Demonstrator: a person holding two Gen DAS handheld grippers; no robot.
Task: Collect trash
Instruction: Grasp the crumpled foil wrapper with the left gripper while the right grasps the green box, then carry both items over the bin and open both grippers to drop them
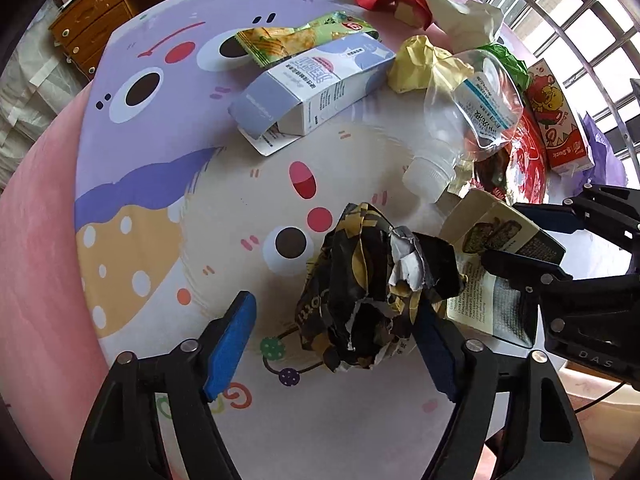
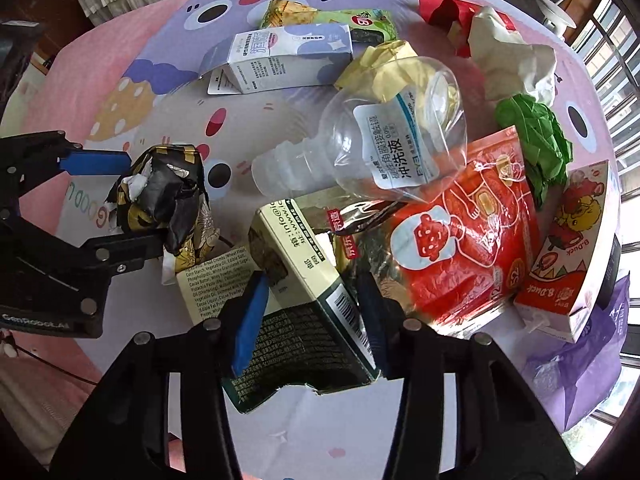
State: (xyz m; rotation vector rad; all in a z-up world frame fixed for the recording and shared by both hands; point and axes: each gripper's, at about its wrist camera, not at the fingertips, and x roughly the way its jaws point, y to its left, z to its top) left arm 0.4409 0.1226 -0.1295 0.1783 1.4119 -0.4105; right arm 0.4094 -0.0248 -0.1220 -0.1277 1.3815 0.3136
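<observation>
Left gripper (image 1: 332, 344): hanging over the near middle of the table (image 1: 120, 152), its jaws standing wide on either side of a crumpled black-and-gold wrapper (image 1: 376, 292). The right pad is lying against the wrapper; the left pad is showing a clear gap, so nothing is being squeezed yet.

Right gripper (image 2: 312, 316): reaching in from the near right edge, its jaws set on either side of a dark green and cream box (image 2: 304, 304). Both pads are sitting at the box's long sides, which looks like a grip, though how firmly it is pressing I cannot tell.

Why the two are close: wrapper and box are lying just beside each other, the wrapper overlapping the box's open flap, so the two tools are working nearly shoulder to shoulder.

Rest of the trash: lying in a loose heap toward the far and right parts of the table. A clear plastic bottle (image 2: 360, 148) is lying on its side with its cap pointing at the wrapper, resting partly on a red foil bag (image 2: 468, 236).

Far side: a white and lilac carton (image 1: 312, 92) is lying open-ended, with a green snack packet (image 1: 296, 40) behind it and balls of yellow, white and red paper nearby.

Right edge: a red cartoon carton (image 2: 568, 256) is lying beside a purple bag (image 2: 580, 360), which may be where the trash is going.

Stage: in my judgement early, most pieces remaining on the table.

Risk: the wrapper is light and springy, so it may slip from a shallow pinch.
</observation>
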